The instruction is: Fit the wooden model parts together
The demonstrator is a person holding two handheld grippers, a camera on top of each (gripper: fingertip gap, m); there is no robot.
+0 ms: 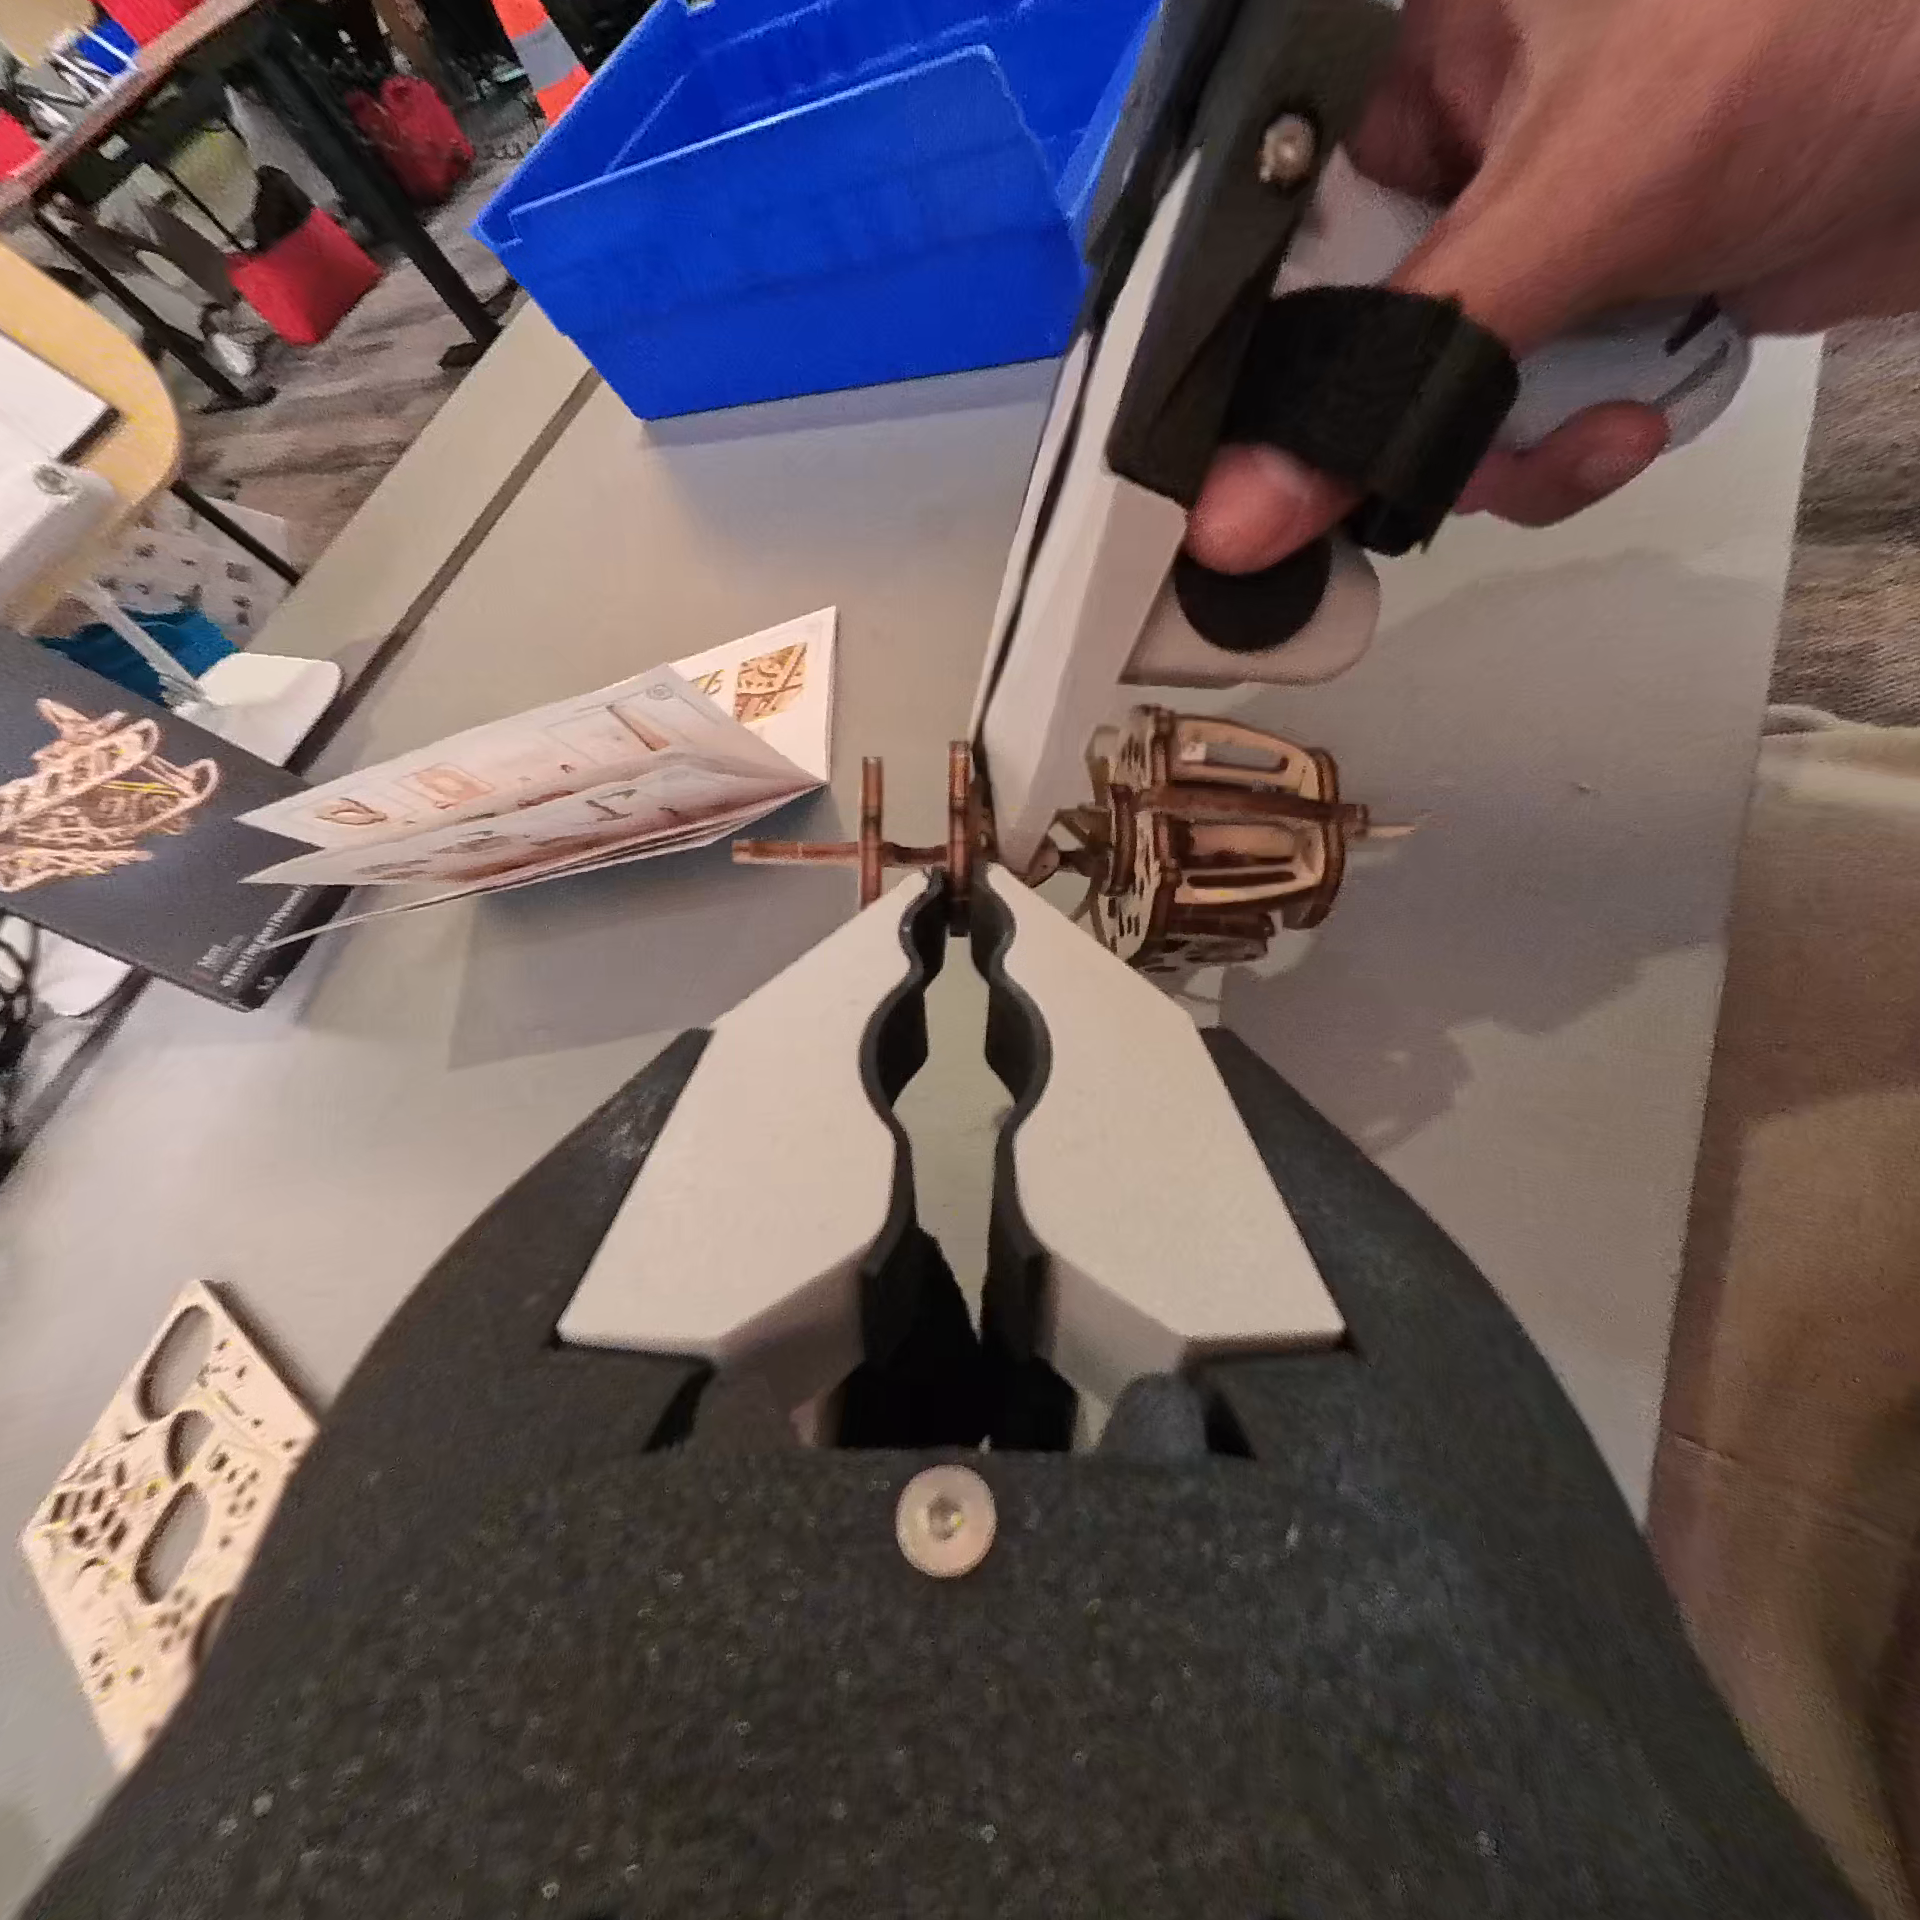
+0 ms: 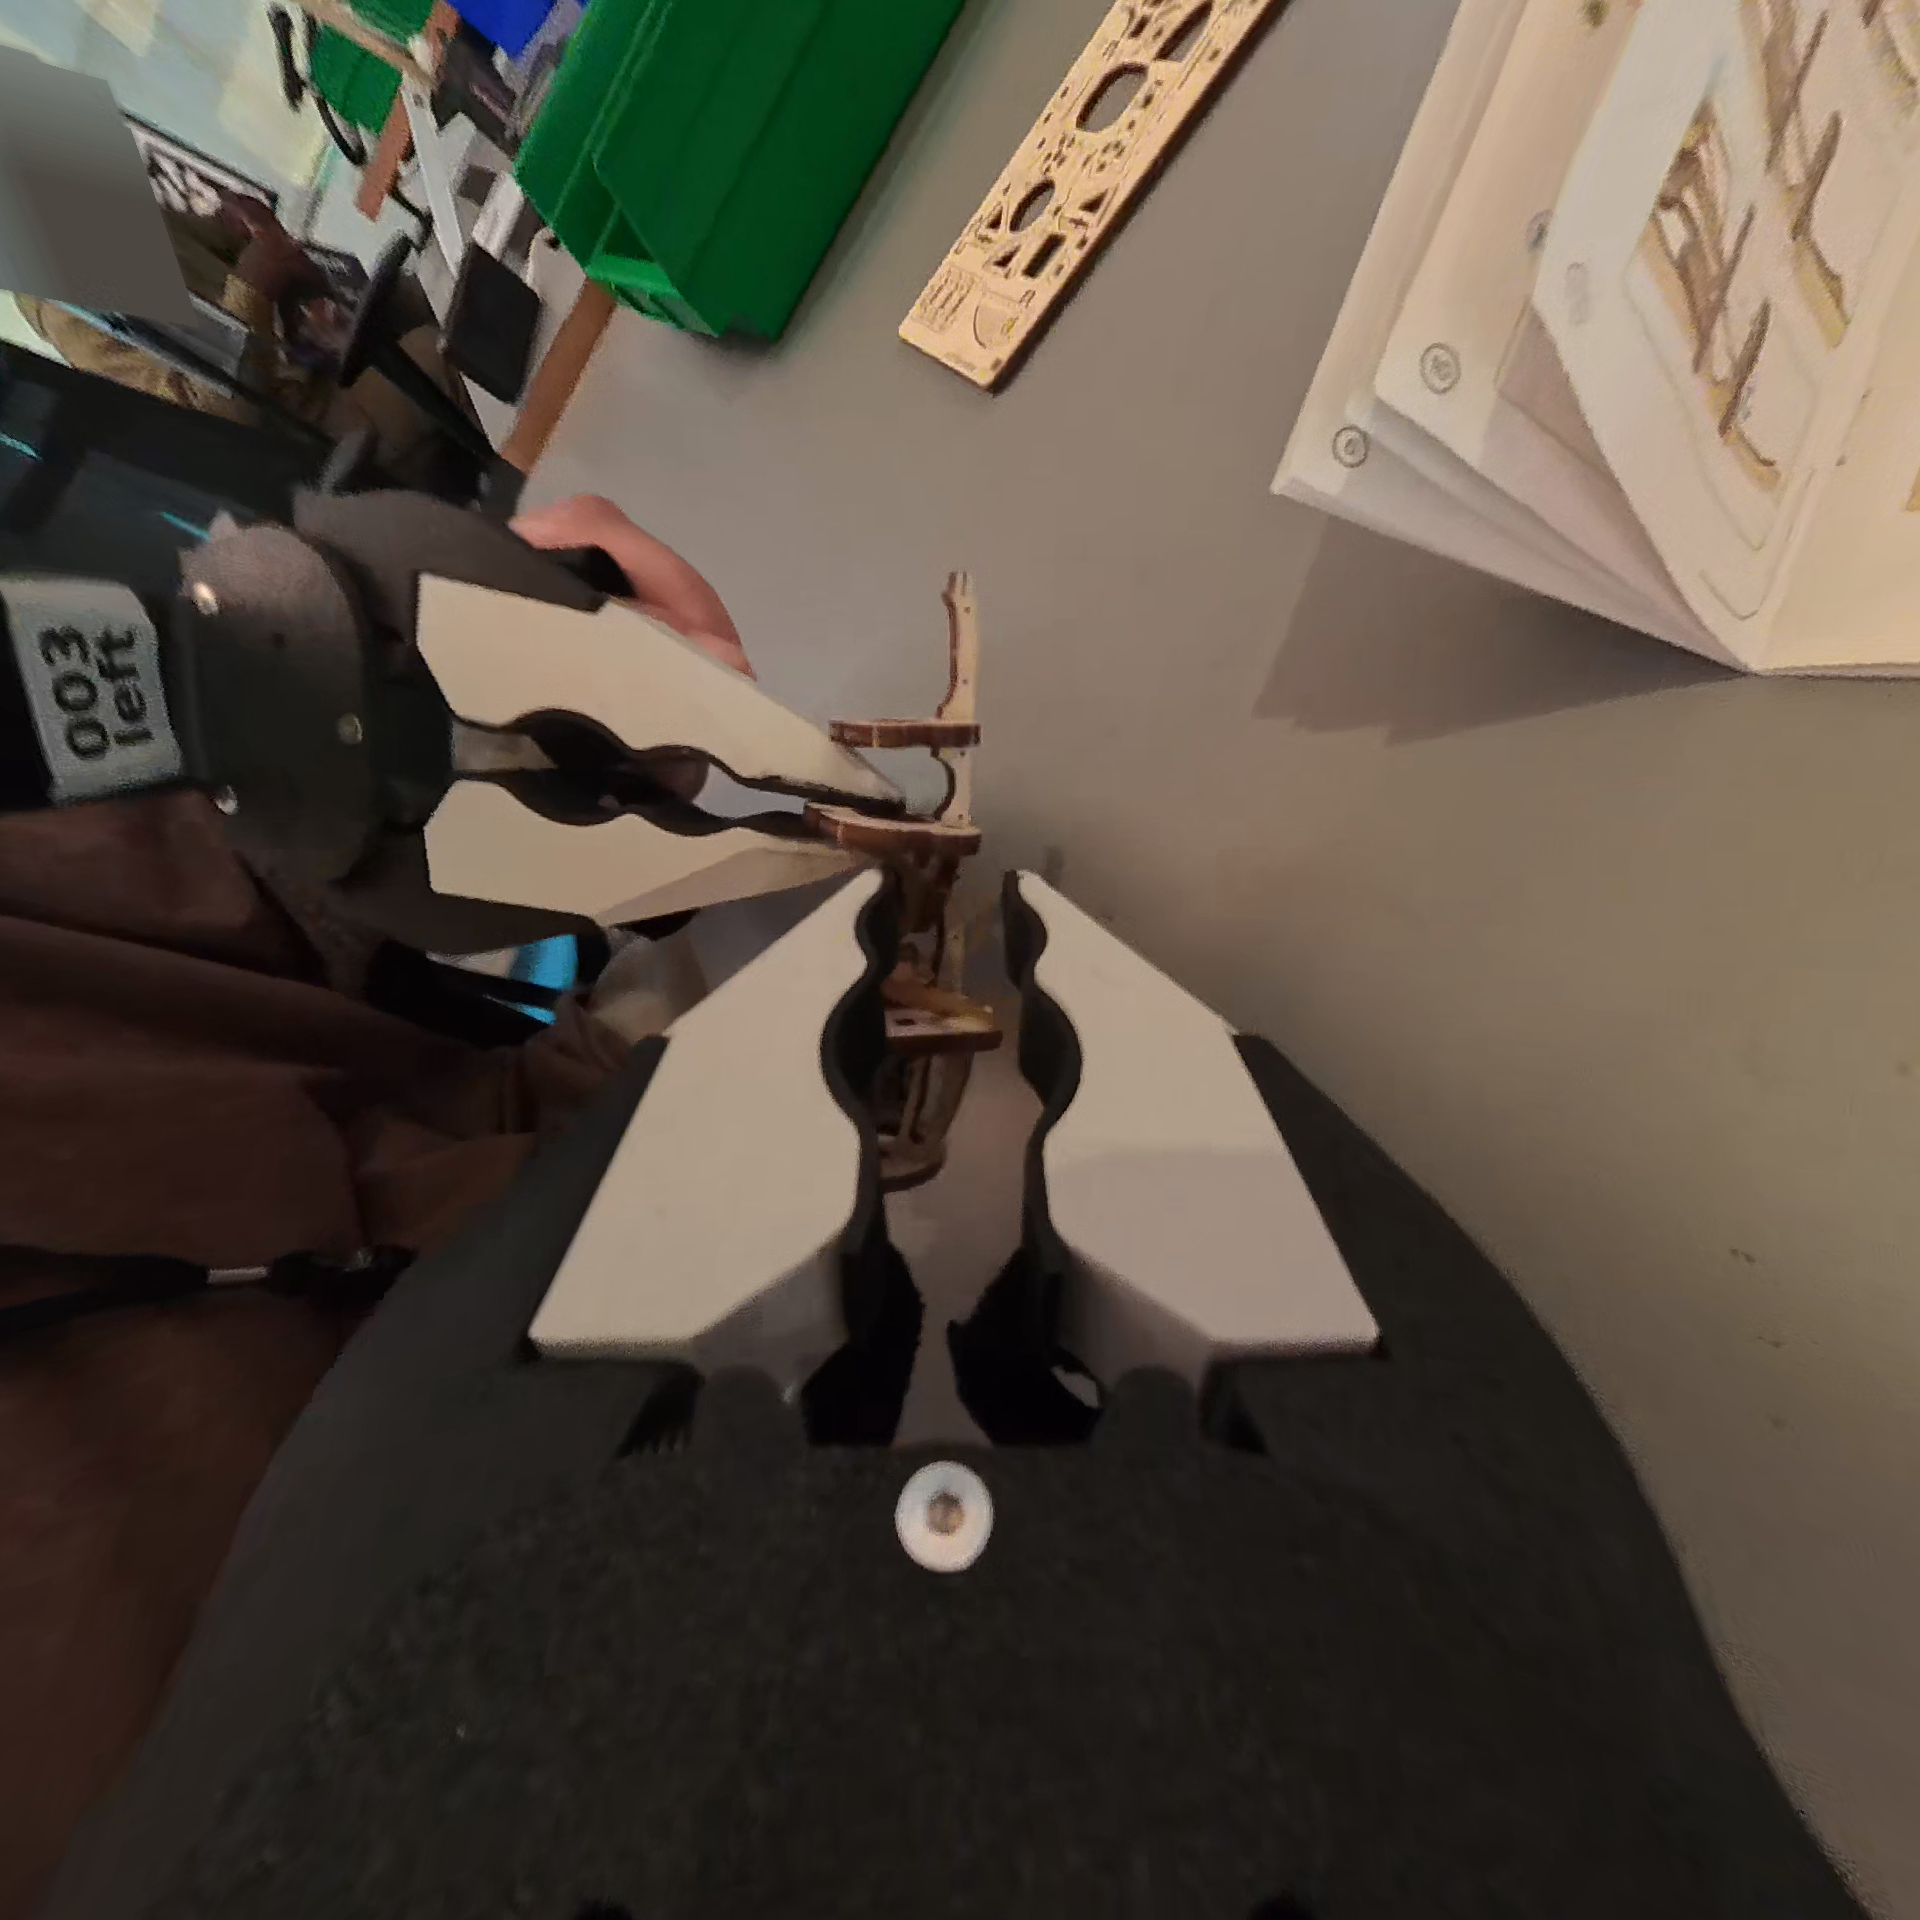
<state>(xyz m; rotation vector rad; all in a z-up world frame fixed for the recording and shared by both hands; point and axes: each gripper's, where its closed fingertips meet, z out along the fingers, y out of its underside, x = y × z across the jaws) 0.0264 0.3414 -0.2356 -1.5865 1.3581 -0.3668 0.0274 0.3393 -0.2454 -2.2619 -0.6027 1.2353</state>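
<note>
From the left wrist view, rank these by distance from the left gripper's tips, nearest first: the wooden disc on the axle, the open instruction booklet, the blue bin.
1. Wooden disc: pinched right at the left gripper tips.
2. Instruction booklet: lying open on the table, ahead and to the left.
3. Blue bin: at the table's far end, beyond everything else.

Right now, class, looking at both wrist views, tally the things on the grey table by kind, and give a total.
Wooden model assembly: 1
Punched-out wooden part sheet: 1
Open instruction booklet: 1
Dark model box: 1
Blue bin: 1
Green bin: 1
Total: 6
</note>
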